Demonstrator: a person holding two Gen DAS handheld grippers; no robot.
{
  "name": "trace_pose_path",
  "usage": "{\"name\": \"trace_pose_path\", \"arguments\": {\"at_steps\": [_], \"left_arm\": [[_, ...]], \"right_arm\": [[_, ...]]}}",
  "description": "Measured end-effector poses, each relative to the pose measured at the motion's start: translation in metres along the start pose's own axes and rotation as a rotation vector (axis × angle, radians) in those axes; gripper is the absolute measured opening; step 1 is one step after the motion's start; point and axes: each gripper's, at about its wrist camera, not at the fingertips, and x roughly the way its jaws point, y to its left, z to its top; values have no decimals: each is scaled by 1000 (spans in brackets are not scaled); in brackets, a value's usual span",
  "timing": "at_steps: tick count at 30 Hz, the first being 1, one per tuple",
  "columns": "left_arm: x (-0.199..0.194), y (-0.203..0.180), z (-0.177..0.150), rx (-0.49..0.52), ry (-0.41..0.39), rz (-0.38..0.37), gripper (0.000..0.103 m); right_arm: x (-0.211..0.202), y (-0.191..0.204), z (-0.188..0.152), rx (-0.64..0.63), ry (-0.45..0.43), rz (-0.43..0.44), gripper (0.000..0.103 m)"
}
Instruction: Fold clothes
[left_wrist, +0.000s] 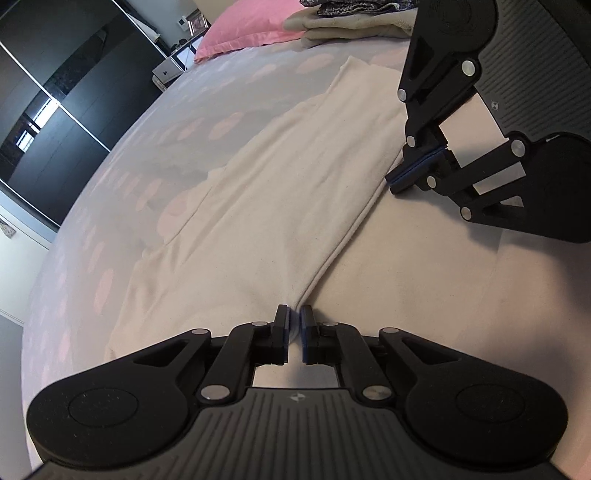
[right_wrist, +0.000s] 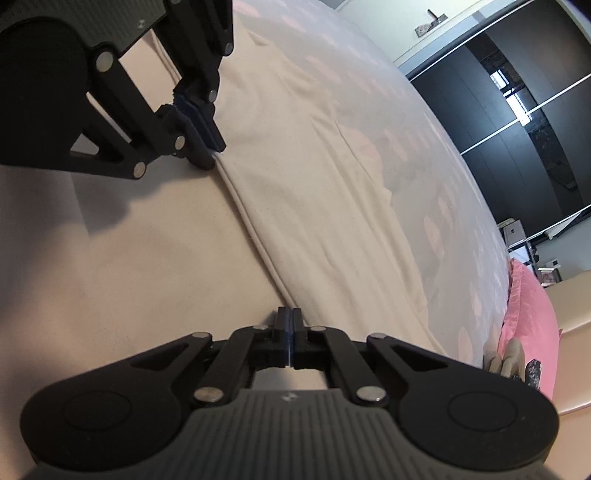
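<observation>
A cream garment (left_wrist: 266, 192) lies spread on the bed (left_wrist: 110, 206), one long hemmed edge running between the two grippers. The left gripper (left_wrist: 294, 326) pinches that edge at one end — cloth bunched between its blue pads. The right gripper (right_wrist: 289, 328) is clenched on the same edge further along. A pink pillow (left_wrist: 247, 26) and folded clothes (left_wrist: 354, 22) sit near the headboard end.
</observation>
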Motion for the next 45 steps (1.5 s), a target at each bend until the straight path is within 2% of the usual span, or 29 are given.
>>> {"name": "trace_pose_path", "arguments": {"at_steps": [3, 7, 11, 16, 23, 27, 29, 39, 42, 45], "left_arm": [[-11, 8, -7, -34, 3, -23, 12], [-32, 10, -20, -60, 19, -42, 20], [-58, 10, -39, -78, 33, -107, 22], [-89, -11, -63, 13, 22, -80, 22], [-112, -53, -97, 218, 52, -13, 24], [-115, -71, -119, 321, 93, 36, 29], [-112, -78, -127, 358, 125, 76, 29], [-70, -104, -162, 687, 289, 325, 30], [-59, -108, -165, 735, 289, 348, 30], [-50, -109, -164, 758, 285, 368, 30]], "right_arm": [[-10, -4, -3, 14, -20, 19, 3], [-31, -1, -13, 5, -69, 42, 14], [-59, 9, -28, -21, -127, 76, 26], [-99, 38, -51, -80, -171, 105, 28], [-131, 76, -87, -212, -170, 102, 37], [-146, 92, -111, -270, -151, 96, 40], [-149, 96, -119, -295, -139, 86, 43], [-160, 106, -145, -392, -108, 17, 48], [-156, 109, -155, -435, -72, -35, 48], [-149, 117, -170, -535, -44, -104, 48]]}}
